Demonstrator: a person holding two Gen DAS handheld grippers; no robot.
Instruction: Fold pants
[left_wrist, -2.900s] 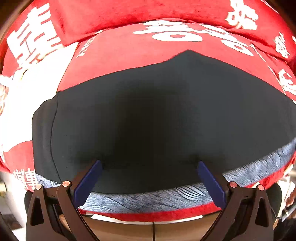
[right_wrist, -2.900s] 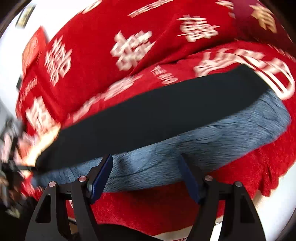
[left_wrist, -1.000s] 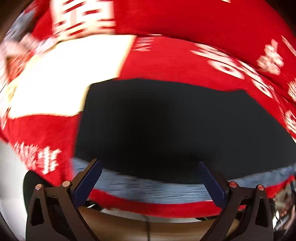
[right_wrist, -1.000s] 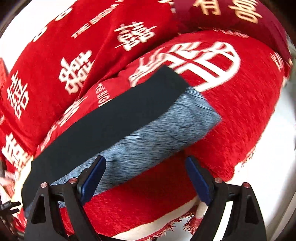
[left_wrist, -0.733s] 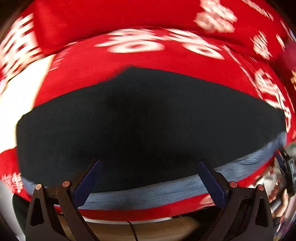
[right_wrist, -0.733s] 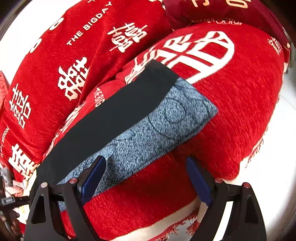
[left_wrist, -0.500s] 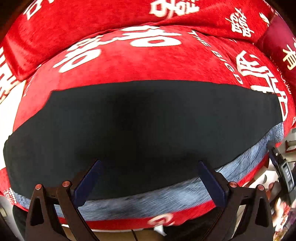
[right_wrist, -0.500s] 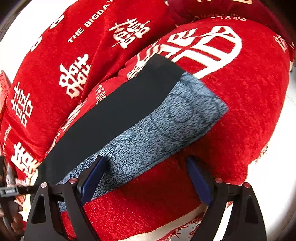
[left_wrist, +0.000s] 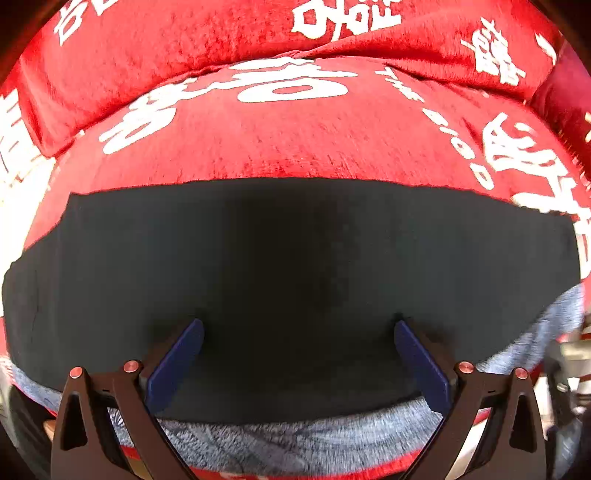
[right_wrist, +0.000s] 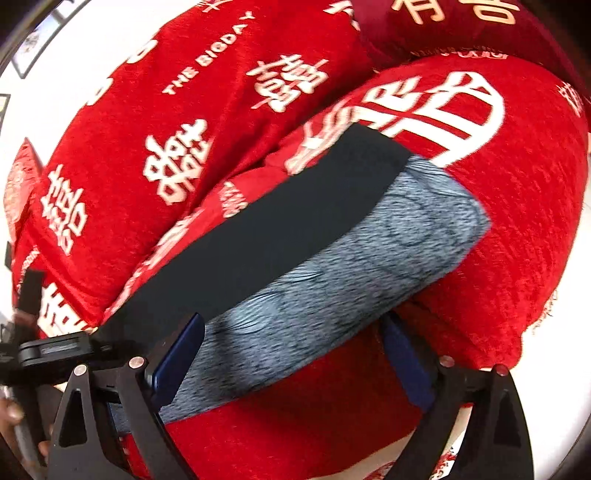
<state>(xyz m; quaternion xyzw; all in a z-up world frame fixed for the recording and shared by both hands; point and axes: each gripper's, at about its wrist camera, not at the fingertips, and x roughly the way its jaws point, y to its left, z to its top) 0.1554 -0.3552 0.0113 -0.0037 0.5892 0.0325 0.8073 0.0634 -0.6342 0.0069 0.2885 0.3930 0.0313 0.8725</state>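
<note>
The pants (left_wrist: 295, 266) lie flat along a red sofa seat: a black upper layer with a grey patterned layer (left_wrist: 280, 439) showing along the near edge. In the right wrist view the pants (right_wrist: 280, 236) run diagonally, and the grey layer (right_wrist: 362, 266) ends at the right. My left gripper (left_wrist: 298, 354) is open and empty, just above the black cloth near its front edge. My right gripper (right_wrist: 291, 354) is open and empty, over the grey layer by the sofa's front edge. The left gripper's body (right_wrist: 51, 350) shows at the right wrist view's left edge.
The sofa is covered in red cloth with white characters (left_wrist: 295, 140). Its back cushions (right_wrist: 207, 122) rise behind the pants. A darker red cushion (right_wrist: 461, 26) sits at the far right. White floor (right_wrist: 554, 332) lies beyond the sofa's right front edge.
The left gripper has swung right along the pants and moved closer to the black cloth. The right gripper has moved in lower over the grey layer. Both stay open.
</note>
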